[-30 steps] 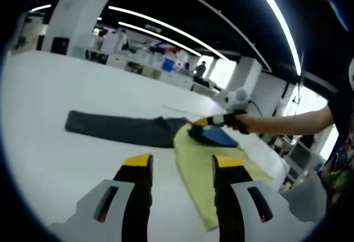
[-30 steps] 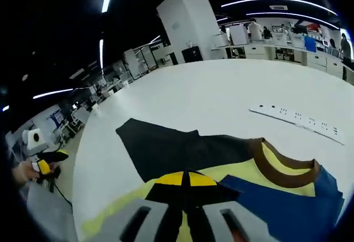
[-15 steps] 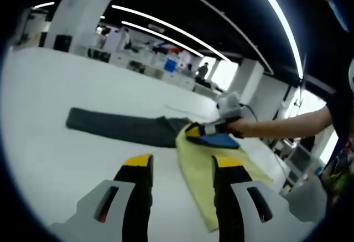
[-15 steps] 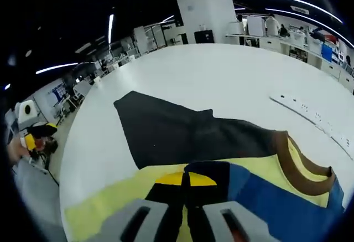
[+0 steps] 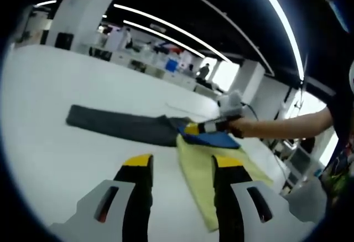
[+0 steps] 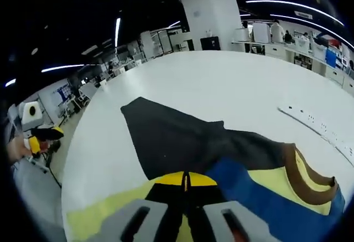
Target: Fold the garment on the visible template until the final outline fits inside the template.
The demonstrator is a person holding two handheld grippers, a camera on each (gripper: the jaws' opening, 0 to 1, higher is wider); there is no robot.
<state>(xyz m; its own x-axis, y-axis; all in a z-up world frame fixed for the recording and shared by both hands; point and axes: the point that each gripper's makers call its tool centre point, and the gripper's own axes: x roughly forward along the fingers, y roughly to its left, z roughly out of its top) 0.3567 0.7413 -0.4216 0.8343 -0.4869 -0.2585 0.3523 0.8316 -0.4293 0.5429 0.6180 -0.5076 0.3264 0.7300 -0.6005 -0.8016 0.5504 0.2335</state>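
Garment (image 6: 232, 159) lies on the white tabletop (image 6: 221, 87), right hand-held gripper (image 6: 186, 180) clamped on its blue fold, left hand-held gripper (image 5: 182, 165) hovering apart.

Bare table (image 5: 50, 142) flanks the garment (image 5: 199, 164); power strip (image 6: 318, 131) lies beyond.

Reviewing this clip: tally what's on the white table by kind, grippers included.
Garment, multicolour (yellow, blue, dark grey sleeve, brown collar): 1
Power strip, white: 1
Grippers: 2, left gripper with jaws apart over the table, right gripper clamped on the garment
Total: 4
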